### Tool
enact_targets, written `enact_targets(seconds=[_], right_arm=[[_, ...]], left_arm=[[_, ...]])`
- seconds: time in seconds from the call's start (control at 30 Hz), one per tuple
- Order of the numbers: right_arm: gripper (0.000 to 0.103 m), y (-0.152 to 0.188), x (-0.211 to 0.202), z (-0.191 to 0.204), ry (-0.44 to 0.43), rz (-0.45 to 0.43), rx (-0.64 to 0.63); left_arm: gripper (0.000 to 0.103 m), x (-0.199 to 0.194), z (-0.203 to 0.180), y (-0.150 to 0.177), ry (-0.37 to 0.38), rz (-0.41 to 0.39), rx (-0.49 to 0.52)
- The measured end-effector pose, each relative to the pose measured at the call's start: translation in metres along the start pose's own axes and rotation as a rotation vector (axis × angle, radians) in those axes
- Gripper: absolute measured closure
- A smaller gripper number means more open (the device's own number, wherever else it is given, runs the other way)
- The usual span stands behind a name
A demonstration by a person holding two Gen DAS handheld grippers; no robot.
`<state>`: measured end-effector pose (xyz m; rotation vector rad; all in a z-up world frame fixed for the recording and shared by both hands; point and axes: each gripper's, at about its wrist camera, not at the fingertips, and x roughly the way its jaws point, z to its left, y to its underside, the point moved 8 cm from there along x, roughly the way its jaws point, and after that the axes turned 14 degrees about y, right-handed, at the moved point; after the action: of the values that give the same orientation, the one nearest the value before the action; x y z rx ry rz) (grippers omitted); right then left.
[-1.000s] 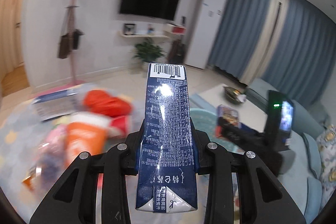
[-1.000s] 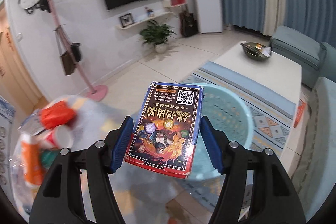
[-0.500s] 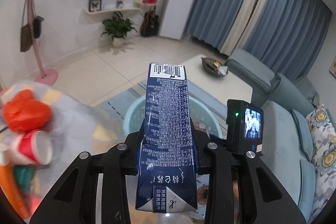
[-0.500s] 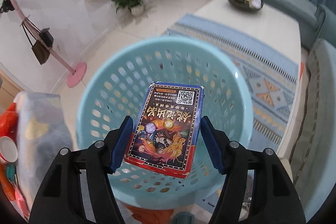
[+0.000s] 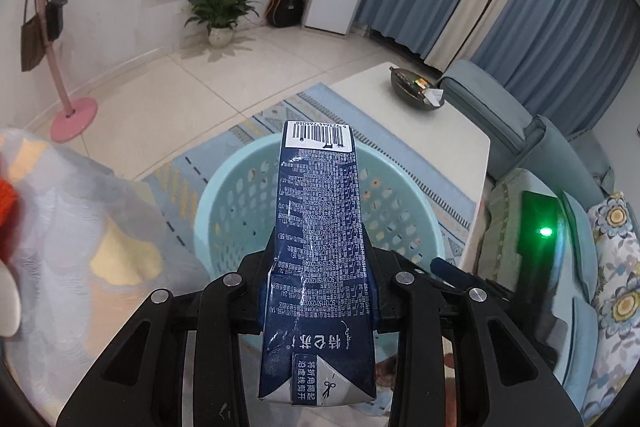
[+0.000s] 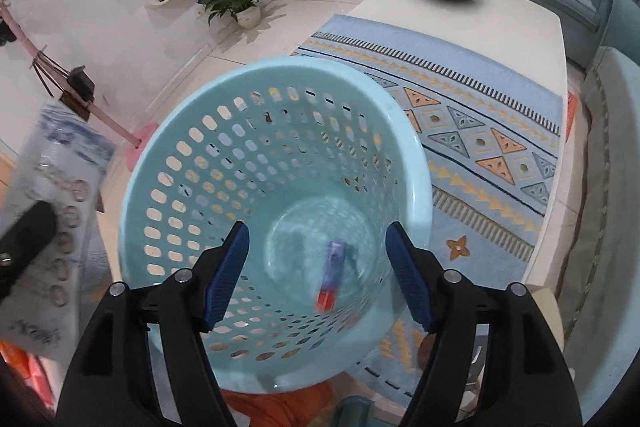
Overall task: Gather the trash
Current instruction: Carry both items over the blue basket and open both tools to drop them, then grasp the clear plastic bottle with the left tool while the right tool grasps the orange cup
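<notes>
We see the left gripper (image 5: pixel 318 291) closed tightly on a tall dark-blue printed drink carton (image 5: pixel 318 259), its blue pads pressing both side faces, barcode end pointing forward above the pale turquoise perforated plastic basket (image 5: pixel 224 203). The right gripper (image 6: pixel 318 267) stands wide apart and grips nothing; its blue-padded fingers (image 6: pixel 226 269) hang over the basket's rim. A small blurred red-and-blue packet (image 6: pixel 330 277) appears inside the basket near its bottom.
</notes>
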<state>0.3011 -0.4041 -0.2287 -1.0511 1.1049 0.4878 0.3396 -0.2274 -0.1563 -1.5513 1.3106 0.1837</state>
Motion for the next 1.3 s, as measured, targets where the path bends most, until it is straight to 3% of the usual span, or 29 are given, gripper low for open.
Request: enact_targets(seconds=[0.03,0.07,0.17,0.43,0.73,0.9,1.07,1.3], right_arm=[[0.034,0.0,-0.003,-0.001,0.001,-0.007,0.001],[0.03,0.0,-0.006,-0.002,0.005,-0.014,0.003],[0.029,0.0,-0.016,-0.005,0.001,-0.033,0.012],[0.029,0.004,-0.048,-0.005,-0.049,-0.068,0.042],[0.029,0.01,-0.128,0.043,-0.142,-0.2,-0.033],[0.029,0.025,-0.176,0.084,-0.207,-0.272,-0.112],[0.029,0.054,-0.216,0.137,-0.295,-0.314,-0.22],[0.029,0.105,-0.246,0.217,-0.383,-0.332,-0.401]], left_arm=[[0.063,0.003,0.0,0.001,0.002,0.013,0.004],[0.05,0.005,0.002,0.001,-0.002,0.023,0.004],[0.039,0.003,0.004,0.003,-0.011,0.011,0.002],[0.038,-0.038,0.013,0.013,0.001,-0.051,-0.035],[0.038,-0.151,0.001,0.032,-0.003,-0.244,0.01],[0.038,-0.225,0.005,0.056,-0.078,-0.353,0.033],[0.033,-0.293,0.032,0.087,-0.175,-0.434,-0.008],[0.031,-0.352,0.084,0.137,-0.355,-0.449,-0.083]])
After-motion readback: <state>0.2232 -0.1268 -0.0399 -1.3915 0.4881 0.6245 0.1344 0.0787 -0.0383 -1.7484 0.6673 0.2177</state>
